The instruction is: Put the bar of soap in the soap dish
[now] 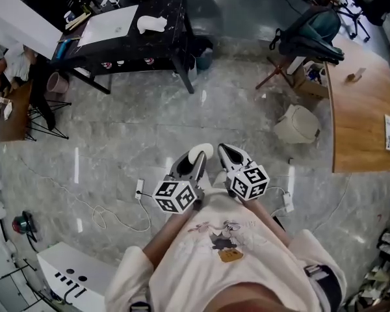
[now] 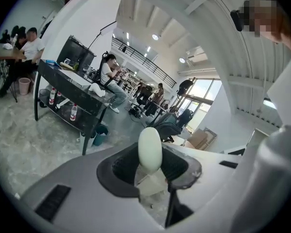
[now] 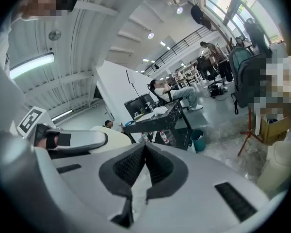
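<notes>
Holding the bar of soap (image 1: pixel 200 153) clamped between the pads of the left tool (image 1: pixel 194 164), close in front of the pale shirt (image 1: pixel 201 272) and above the grey stone floor (image 1: pixel 117 129). Looking along the left tool (image 2: pixel 150 161): pale oval bar standing upright on its narrow edge, pinched at its lower half, rounded upper end poking out above the dark pads. Carrying nothing in the right tool (image 1: pixel 229 156), just beside the left one at its 3 o'clock, pads pressed together tip to tip in its own view (image 3: pixel 144 147).

Well apart from both tools, toward 11 o'clock in the head view: black tabletop (image 1: pixel 172 12) bearing the white soap dish (image 1: pixel 151 23), with a white sheet (image 1: pixel 107 25) at the dish's 9 o'clock. Bar not yet in the dish.

Toward 2 o'clock from the tools: beige bin (image 1: pixel 299 123) on the floor, and past it a wooden tabletop (image 1: pixel 357 116).
</notes>
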